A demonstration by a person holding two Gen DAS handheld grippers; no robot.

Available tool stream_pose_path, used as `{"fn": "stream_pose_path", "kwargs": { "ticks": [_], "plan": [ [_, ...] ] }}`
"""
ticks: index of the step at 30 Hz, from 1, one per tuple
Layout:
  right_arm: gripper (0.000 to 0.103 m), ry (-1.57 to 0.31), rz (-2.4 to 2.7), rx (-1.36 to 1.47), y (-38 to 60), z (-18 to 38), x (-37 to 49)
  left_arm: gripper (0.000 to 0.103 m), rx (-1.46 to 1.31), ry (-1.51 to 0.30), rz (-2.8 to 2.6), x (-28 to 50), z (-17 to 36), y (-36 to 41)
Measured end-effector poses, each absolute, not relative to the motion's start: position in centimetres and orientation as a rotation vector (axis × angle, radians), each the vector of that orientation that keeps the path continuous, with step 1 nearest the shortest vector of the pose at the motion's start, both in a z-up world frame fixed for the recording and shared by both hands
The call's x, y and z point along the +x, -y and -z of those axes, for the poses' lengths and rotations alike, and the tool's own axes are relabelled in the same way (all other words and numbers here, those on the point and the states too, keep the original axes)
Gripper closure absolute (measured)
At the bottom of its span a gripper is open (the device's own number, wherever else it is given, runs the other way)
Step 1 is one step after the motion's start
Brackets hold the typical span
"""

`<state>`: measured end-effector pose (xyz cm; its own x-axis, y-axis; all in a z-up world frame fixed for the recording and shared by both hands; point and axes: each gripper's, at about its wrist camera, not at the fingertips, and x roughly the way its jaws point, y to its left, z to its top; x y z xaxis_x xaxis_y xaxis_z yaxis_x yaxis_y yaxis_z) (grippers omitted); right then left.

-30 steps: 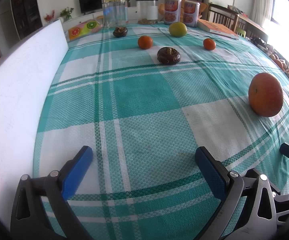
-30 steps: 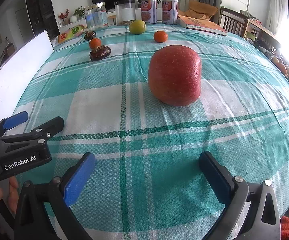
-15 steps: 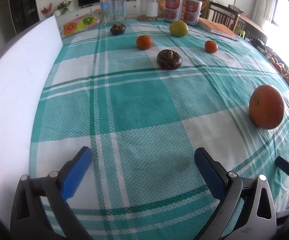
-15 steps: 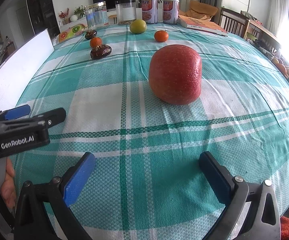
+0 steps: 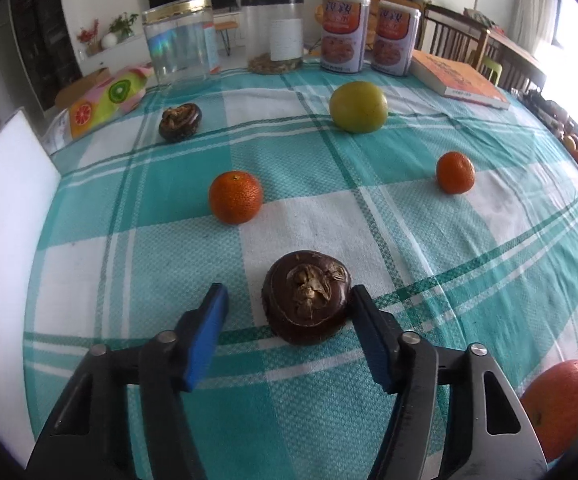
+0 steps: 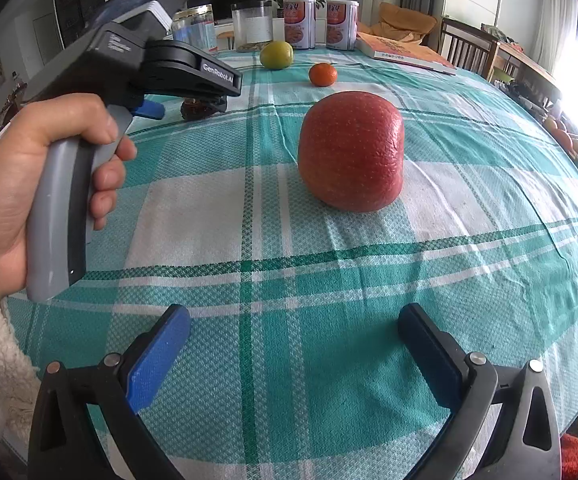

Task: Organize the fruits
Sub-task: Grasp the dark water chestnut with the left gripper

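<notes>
left claw (image 5: 285,320): closing around the dark brown fruit (image 5: 307,298); the right pad looks to be at the fruit's side, the left pad clear of it with a gap, so no grip yet.
dark brown fruit: sits on the checked cloth of the desk (image 5: 469,240), between the blue pads. Judged light, hard-shelled and flattish, with a rough papery crown on top; best taken across its smooth round sides, low enough that it does not pop upward.
right claw (image 6: 295,354): released, spread wide, nothing between the pads, hanging over bare cloth.
large red-orange fruit (image 6: 351,151): well ahead of the right claw, standing alone. Judged heavy, firm, dimpled skin that should not slip; wide enough to need a full spread across its middle.
left hand (image 6: 29,184): wrapped round the grey handle of the left tool.
tool writing: "GenRobot.AI" in white on the black body.
small oranges (image 5: 236,197): one beyond the brown fruit, another (image 5: 455,172) off to the right; likely soft-skinned, easily bruised.
green-yellow fruit (image 5: 358,107): farther back, smooth, may be slippery.
second brown fruit (image 5: 180,117): far left, near the clear jar (image 5: 180,50).
two tins (image 5: 344,32): red-orange labels, characters too blurred to read.
book (image 5: 459,79): orange cover, title unreadable.
</notes>
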<state>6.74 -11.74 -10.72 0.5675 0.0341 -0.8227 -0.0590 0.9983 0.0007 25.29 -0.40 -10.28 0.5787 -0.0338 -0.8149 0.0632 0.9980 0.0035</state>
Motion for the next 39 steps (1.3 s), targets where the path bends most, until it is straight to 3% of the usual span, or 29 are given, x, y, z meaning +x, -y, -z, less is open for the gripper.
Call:
{"fn": "stream_pose_path", "kwargs": {
  "ticks": [1, 18, 20, 22, 23, 28, 39],
  "plan": [
    [0.000, -0.966, -0.055, -0.028, 11.7, 10.7, 6.7, 0.059, 0.040, -0.935, 0.063, 25.1, 10.1, 0.4],
    [0.000, -0.965, -0.055, -0.028, 11.7, 10.8, 6.7, 0.057, 0.013, -0.995, 0.108, 9.5, 9.6, -3.7],
    [0.000, -0.965, -0.055, -0.028, 11.8, 10.8, 6.7, 0.049, 0.022, -0.960, 0.099, 8.9, 10.1, -3.9],
    [0.000, -0.965, -0.056, -0.028, 11.7, 10.8, 6.7, 0.017, 0.036, -0.946, 0.054, 8.8, 10.5, -4.0],
    [0.000, -0.966, -0.057, -0.027, 11.8, 10.8, 6.7, 0.014, 0.024, -0.937, 0.039, 8.9, 10.7, -4.3],
    [0.000, -0.966, -0.057, -0.025, 11.8, 10.7, 6.7, 0.007, 0.007, -0.923, 0.016, 9.3, 11.0, -4.6],
    [0.000, -0.967, -0.062, -0.018, 11.8, 10.7, 6.7, 0.002, 0.013, -0.932, 0.022, 9.4, 11.2, -4.5]
  ]
}}
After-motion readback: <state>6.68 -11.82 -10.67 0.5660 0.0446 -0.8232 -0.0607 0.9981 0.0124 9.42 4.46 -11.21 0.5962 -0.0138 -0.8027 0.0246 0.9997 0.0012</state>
